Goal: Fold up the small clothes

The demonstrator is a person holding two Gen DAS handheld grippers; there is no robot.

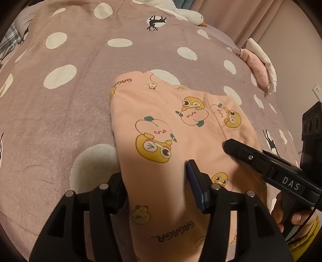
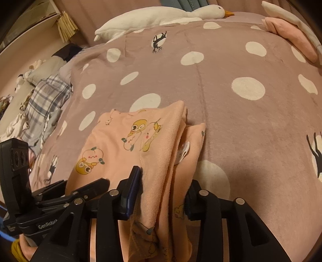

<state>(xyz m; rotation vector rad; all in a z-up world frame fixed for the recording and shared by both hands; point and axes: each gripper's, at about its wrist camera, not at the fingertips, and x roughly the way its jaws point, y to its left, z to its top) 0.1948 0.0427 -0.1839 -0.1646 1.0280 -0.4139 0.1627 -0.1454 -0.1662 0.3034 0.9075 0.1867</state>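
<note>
Left gripper (image 1: 155, 181) straddling the near edge of the pink garment (image 1: 161, 125), jaws apart. Right gripper (image 2: 161, 185) pinching the bunched folded edge, cloth (image 2: 112, 145) filling the gap. Lying half-folded on the spotted blanket (image 1: 80, 100). Probably light, soft, floppy; best taken at hems or corners. Sagging plush underneath, goose toy (image 2: 161, 16) and pillow (image 2: 291, 36) lying beyond.

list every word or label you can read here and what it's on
"GAGAGA" – printed on the pink garment, near and far ends, left wrist view.
"DAS" – on the right gripper.
"GenRobot" – on the left gripper, last letters cut off.
White tag inside the garment: too blurred to read.
</note>
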